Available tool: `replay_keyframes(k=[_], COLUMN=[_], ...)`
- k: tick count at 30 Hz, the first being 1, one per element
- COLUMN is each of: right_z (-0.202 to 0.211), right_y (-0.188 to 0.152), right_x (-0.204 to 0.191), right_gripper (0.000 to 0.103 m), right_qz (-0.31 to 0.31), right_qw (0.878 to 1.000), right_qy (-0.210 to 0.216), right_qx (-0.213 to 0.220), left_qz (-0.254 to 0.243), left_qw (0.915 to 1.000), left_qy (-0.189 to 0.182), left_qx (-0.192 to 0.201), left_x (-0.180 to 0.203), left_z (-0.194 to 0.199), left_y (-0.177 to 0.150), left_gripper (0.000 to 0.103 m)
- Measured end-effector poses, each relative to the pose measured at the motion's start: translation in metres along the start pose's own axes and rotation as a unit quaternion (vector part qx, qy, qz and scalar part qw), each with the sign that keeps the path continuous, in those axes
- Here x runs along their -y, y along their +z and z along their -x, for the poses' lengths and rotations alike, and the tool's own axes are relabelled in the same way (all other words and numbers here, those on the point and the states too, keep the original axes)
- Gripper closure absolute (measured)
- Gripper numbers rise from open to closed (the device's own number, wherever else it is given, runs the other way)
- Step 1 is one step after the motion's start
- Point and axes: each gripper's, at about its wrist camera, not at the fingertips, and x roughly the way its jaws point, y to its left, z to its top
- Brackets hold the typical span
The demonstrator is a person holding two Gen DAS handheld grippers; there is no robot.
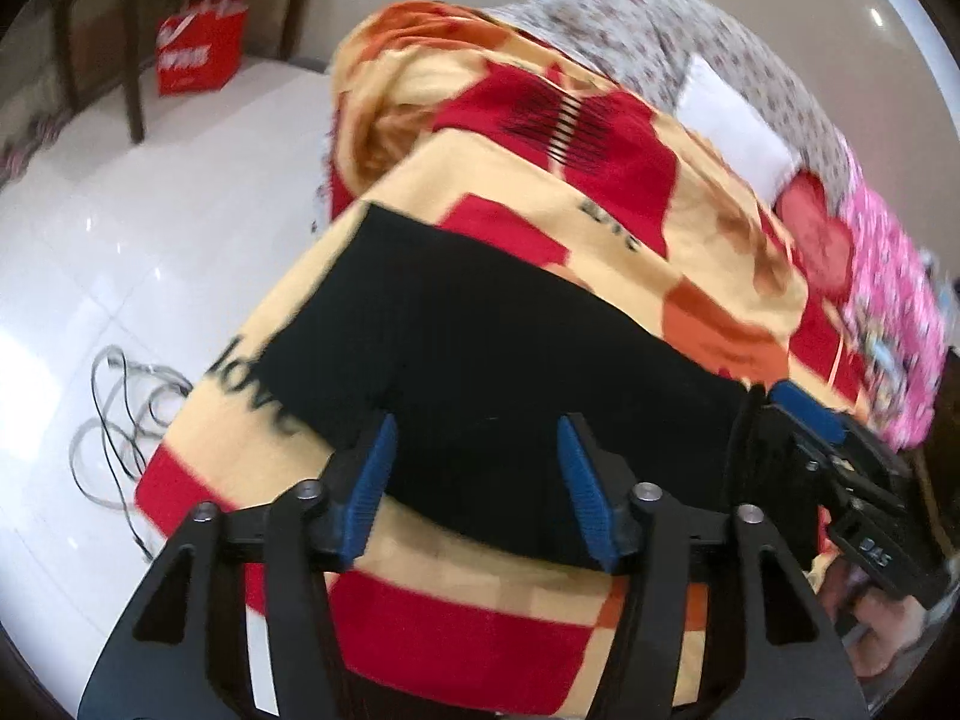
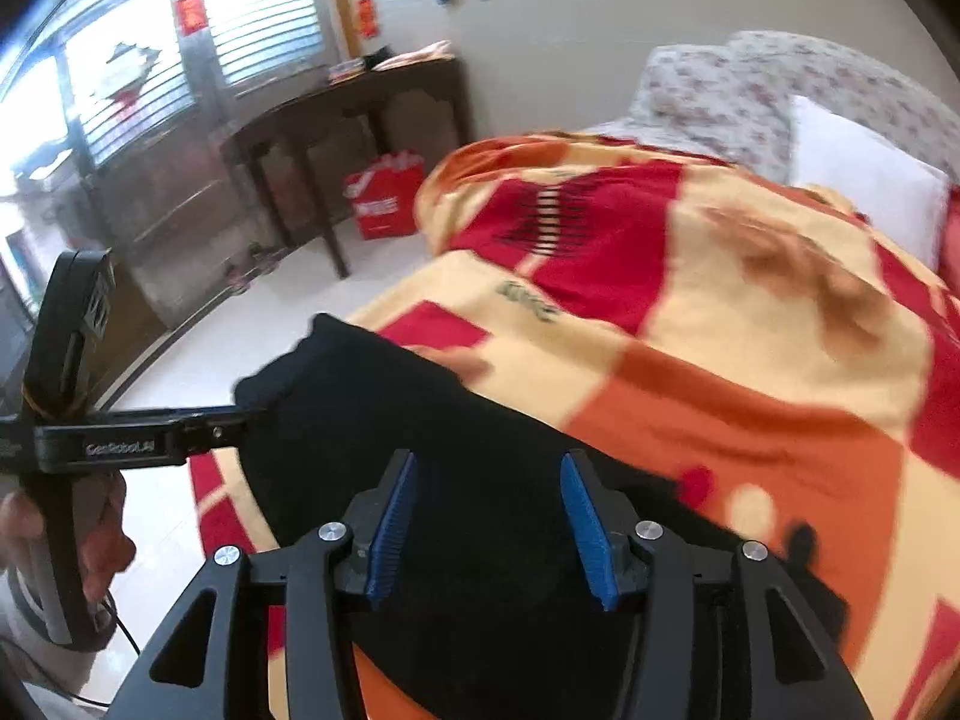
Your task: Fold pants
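Observation:
Black pants point(image 1: 480, 348) lie flat on a red, orange and yellow blanket point(image 1: 600, 192) on a bed. My left gripper point(image 1: 477, 438) is open just above the pants' near edge, nothing between its blue pads point(image 1: 375, 480). My right gripper point(image 2: 489, 480) is open over the pants point(image 2: 420, 420), also empty. In the right wrist view the left gripper point(image 2: 240, 420) reaches in from the left at the pants' left corner. In the left wrist view the right gripper's body point(image 1: 852, 480) sits at the pants' right end.
A white pillow point(image 1: 732, 120) and floral bedding point(image 1: 630, 18) lie at the far end of the bed, pink fabric point(image 1: 894, 312) on the right. A red bag point(image 1: 201, 48) and cables point(image 1: 120, 420) are on the white floor. A dark table point(image 2: 336, 120) stands by the window.

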Motion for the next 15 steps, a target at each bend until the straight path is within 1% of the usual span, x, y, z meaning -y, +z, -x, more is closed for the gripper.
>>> replay_keyframes(k=[1,2,3,6,8,10,14,15], right_z=[-0.008,-0.018,-0.031,-0.059,-0.078,-0.094,-0.123,-0.132], right_y=[0.005,0.010,0.018,0.037,0.048,0.056,0.073,0.077], right_x=[-0.004,-0.007,-0.013,-0.029,-0.041,-0.049,-0.060,-0.063], right_gripper=[0.055,0.055,0.054,0.053,0.052,0.052,0.048,0.047], right_qz=[0.003,0.007,0.009,0.024,0.047,0.065,0.090,0.096], right_qw=[1.000,1.000,0.999,0.998,0.996,0.995,0.991,0.989], right_qy=[0.005,0.012,0.028,0.055,0.056,0.053,0.071,0.077], right_qx=[-0.003,-0.007,-0.013,-0.028,-0.042,-0.052,-0.074,-0.085], left_qz=[0.015,0.026,0.035,0.061,0.076,0.081,0.085,0.081], left_qw=[0.9999,0.9996,0.9993,0.9980,0.9971,0.9967,0.9962,0.9966], left_qy=[0.000,0.005,0.009,0.012,0.006,-0.004,-0.014,-0.013], left_qx=[0.002,0.004,0.008,0.006,0.002,-0.001,-0.015,-0.006], left_x=[-0.009,-0.015,-0.020,-0.035,-0.041,-0.041,-0.038,-0.036], left_z=[0.003,0.006,0.007,0.008,0.006,0.003,-0.012,-0.012], left_y=[-0.001,-0.002,-0.003,-0.007,-0.010,-0.011,-0.010,-0.010], left_gripper=[0.046,0.042,0.040,0.039,0.039,0.039,0.039,0.036])
